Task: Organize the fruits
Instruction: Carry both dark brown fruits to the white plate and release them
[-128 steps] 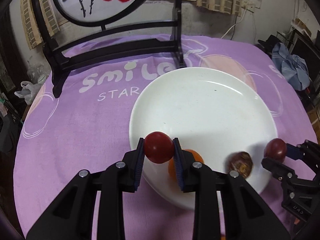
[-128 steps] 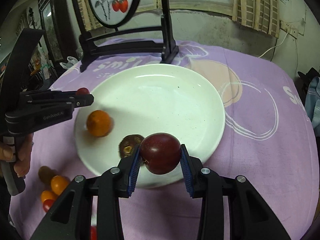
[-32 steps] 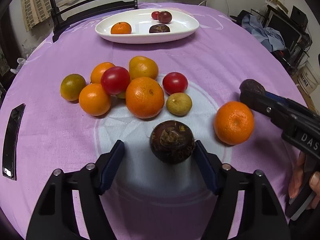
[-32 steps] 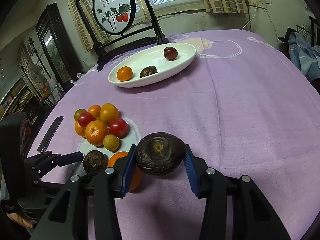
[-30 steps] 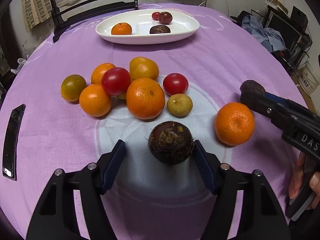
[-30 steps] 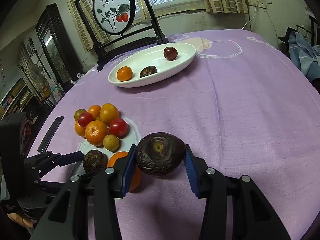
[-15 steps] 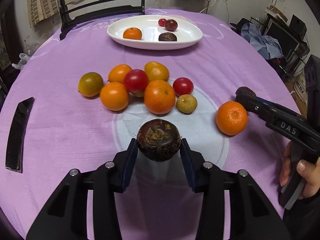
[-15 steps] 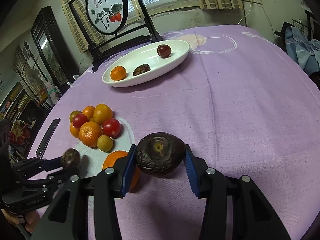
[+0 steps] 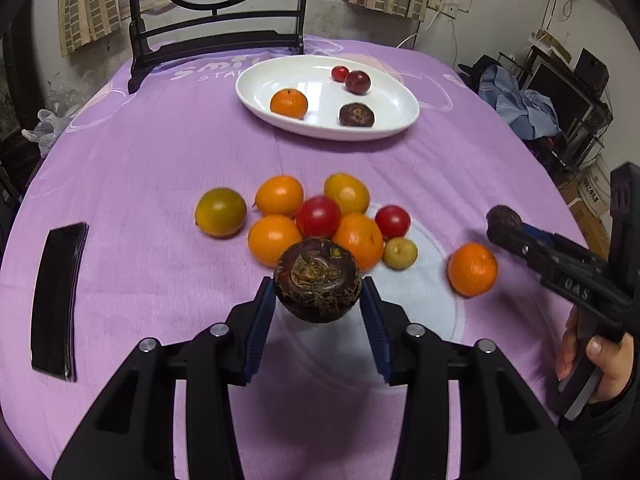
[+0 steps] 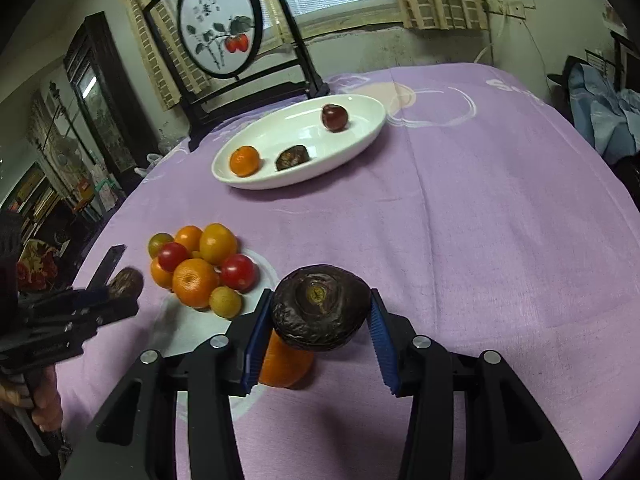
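My left gripper [image 9: 318, 305] is shut on a dark brown round fruit [image 9: 318, 285] and holds it above the purple cloth, near a pile of oranges and tomatoes [image 9: 316, 220]. My right gripper [image 10: 316, 320] is shut on a dark wrinkled fruit [image 10: 320, 312], raised over a lone orange [image 10: 285, 366]. The right gripper also shows in the left wrist view [image 9: 505, 226]. A white oval plate [image 9: 256, 84] at the far side holds an orange [image 9: 289, 103], a dark fruit [image 9: 356, 115], a plum [image 9: 357, 81] and a small tomato [image 9: 340, 73].
A black framed screen stand [image 9: 216, 46] stands behind the plate. A flat black object [image 9: 58, 300] lies at the left edge of the table. A lone orange [image 9: 472, 269] sits right of the pile. Clutter and clothes [image 9: 520, 108] lie beyond the table's right edge.
My left gripper closed on the dark brown fruit and lifted it off the cloth. Both grippers have risen and moved toward the plate; the right keeps its wrinkled fruit.
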Tool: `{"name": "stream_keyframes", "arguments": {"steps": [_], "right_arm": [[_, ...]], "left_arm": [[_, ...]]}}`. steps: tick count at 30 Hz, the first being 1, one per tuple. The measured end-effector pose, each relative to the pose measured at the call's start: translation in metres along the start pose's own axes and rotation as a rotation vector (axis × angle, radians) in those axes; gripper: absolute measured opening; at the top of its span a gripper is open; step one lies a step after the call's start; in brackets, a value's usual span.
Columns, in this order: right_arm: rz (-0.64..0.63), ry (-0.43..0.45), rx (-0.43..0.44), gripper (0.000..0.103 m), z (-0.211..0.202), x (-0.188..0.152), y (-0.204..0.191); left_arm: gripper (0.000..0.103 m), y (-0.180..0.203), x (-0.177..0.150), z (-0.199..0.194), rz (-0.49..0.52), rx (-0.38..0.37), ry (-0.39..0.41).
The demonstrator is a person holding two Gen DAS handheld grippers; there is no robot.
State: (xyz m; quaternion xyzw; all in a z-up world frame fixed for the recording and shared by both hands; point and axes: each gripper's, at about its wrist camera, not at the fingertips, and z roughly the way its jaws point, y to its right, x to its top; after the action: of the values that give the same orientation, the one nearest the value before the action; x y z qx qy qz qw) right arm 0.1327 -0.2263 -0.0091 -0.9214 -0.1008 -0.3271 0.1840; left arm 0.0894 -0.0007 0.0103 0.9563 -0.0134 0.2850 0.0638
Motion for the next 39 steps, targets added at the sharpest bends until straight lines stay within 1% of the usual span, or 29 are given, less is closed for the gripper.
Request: {"name": "stream_keyframes", "arguments": {"steps": [3, 6, 9, 12, 16, 20, 24, 28, 30, 32, 34, 37, 39], "right_arm": [[-0.054, -0.025, -0.006, 0.047, -0.001, 0.009, -0.009], [-0.090, -0.024, -0.002, 0.047, -0.003, 0.021, -0.013], [-0.123, -0.024, -0.012, 0.047, 0.001, 0.043, -0.015], [-0.166, -0.021, -0.037, 0.047, 0.011, 0.068, -0.019], [-0.197, -0.021, -0.038, 0.047, 0.037, 0.105, -0.023], [-0.224, -0.050, -0.053, 0.047, 0.074, 0.133, -0.023], [-0.228, -0.088, -0.067, 0.047, 0.109, 0.149, -0.017], [-0.218, -0.118, -0.089, 0.048, 0.142, 0.162, -0.009], [-0.208, -0.136, -0.089, 0.048, 0.152, 0.164, -0.005], [-0.202, -0.145, -0.090, 0.056, 0.161, 0.167, -0.002], [-0.199, -0.139, -0.093, 0.056, 0.161, 0.167, -0.001], [-0.188, -0.125, -0.082, 0.056, 0.152, 0.166, 0.001], [-0.188, -0.108, -0.092, 0.056, 0.143, 0.164, 0.001]], "left_arm": [[0.043, 0.000, 0.017, -0.002, 0.021, 0.012, 0.024], [0.043, 0.001, 0.034, -0.002, 0.037, 0.006, 0.033], [0.043, 0.002, 0.057, 0.001, 0.058, 0.012, 0.046], [0.043, 0.002, 0.089, 0.011, 0.068, 0.022, 0.067], [0.043, 0.000, 0.129, 0.035, 0.049, 0.011, 0.059], [0.043, -0.004, 0.164, 0.066, 0.038, 0.049, 0.054], [0.043, -0.015, 0.192, 0.103, 0.022, 0.087, 0.024], [0.043, -0.025, 0.209, 0.131, 0.007, 0.098, -0.003], [0.045, -0.028, 0.215, 0.142, -0.007, 0.084, -0.007], [0.060, -0.027, 0.220, 0.151, 0.000, 0.083, -0.003], [0.068, -0.024, 0.221, 0.152, 0.007, 0.100, 0.009], [0.069, -0.023, 0.217, 0.147, 0.006, 0.088, 0.003], [0.071, -0.023, 0.213, 0.140, 0.010, 0.104, 0.007]]}}
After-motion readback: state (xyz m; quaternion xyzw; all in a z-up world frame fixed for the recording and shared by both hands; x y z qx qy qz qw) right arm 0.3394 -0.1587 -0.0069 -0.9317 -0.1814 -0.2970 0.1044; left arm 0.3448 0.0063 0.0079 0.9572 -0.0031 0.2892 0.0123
